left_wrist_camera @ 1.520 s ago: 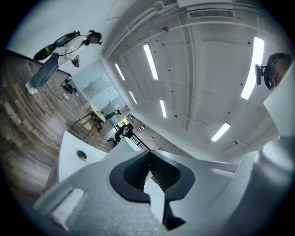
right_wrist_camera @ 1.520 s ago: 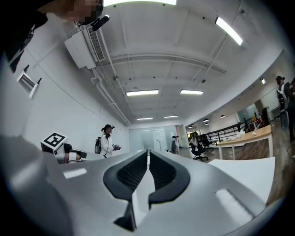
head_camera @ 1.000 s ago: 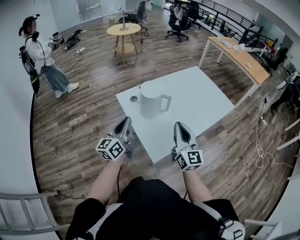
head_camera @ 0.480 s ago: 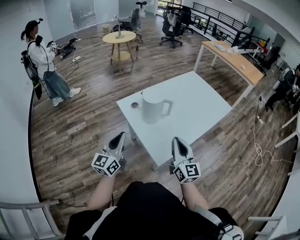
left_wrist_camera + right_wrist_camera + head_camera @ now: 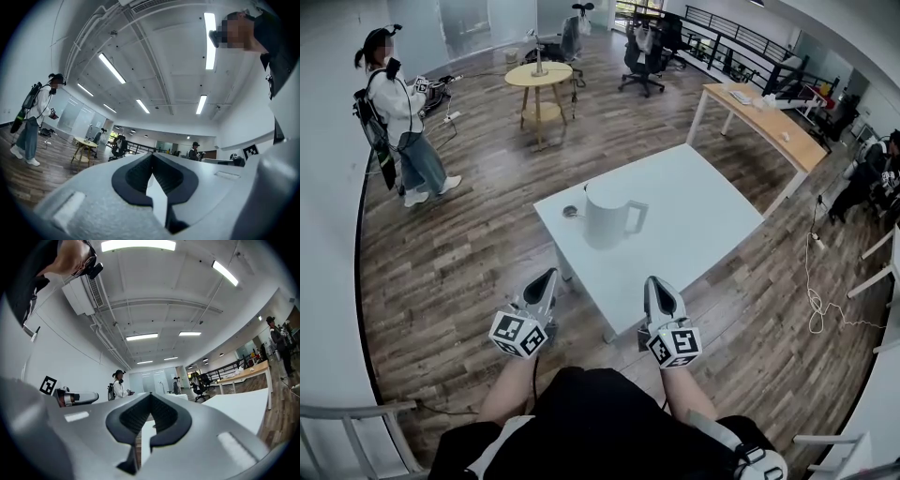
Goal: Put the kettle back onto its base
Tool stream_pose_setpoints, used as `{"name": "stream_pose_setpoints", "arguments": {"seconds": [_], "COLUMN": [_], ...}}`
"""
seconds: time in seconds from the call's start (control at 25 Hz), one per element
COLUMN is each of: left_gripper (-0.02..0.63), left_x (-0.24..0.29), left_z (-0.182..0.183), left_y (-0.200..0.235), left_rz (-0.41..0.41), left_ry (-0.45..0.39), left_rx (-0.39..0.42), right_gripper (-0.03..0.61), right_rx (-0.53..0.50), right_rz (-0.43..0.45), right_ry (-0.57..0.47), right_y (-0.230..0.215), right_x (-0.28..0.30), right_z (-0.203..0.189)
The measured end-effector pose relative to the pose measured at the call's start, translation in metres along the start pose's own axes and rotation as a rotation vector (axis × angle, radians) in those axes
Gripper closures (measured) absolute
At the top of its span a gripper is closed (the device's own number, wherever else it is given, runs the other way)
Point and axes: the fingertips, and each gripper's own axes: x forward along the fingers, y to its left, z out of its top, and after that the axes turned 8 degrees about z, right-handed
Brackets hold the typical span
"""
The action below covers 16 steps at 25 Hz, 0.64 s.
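Note:
A white kettle (image 5: 605, 214), handle to the right, stands upright on the white table (image 5: 703, 202). Just left of it, near the table's corner, lies a small round base (image 5: 570, 211), and the kettle is beside it, not on it. Both grippers hover in front of the table's near edge, short of the kettle. My left gripper (image 5: 547, 277) is shut and empty, as the left gripper view shows (image 5: 152, 155). My right gripper (image 5: 657, 282) is also shut with nothing between its jaws (image 5: 151, 394).
A person (image 5: 397, 111) with a backpack stands on the wooden floor at far left. A round wooden table (image 5: 540, 74), office chairs (image 5: 643, 49) and a long wooden desk (image 5: 767, 114) stand beyond. A cable (image 5: 817, 298) lies on the floor at right.
Both grippers have drawn back a little toward me and sit lower in the head view. The left gripper has rolled slightly. The person at far left has stepped and turned.

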Motion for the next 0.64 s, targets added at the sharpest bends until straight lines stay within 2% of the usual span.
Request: {"name": "stream_pose_setpoints", "arguments": {"seconds": [0.24, 0.64], "left_gripper": [0.617, 0.617], "left_x": [-0.004, 0.007], "left_z": [-0.008, -0.004], "left_y": [0.004, 0.015], "left_rz": [0.005, 0.001], "left_ry": [0.025, 0.005], "left_rx": [-0.003, -0.047], "right_gripper": [0.577, 0.577], "right_rx": [0.002, -0.059], "right_rz": [0.014, 0.020], "right_ry": [0.030, 0.048], "right_y": [0.006, 0.003], "right_x": [0.008, 0.018], "right_z": [-0.010, -0.006]}}
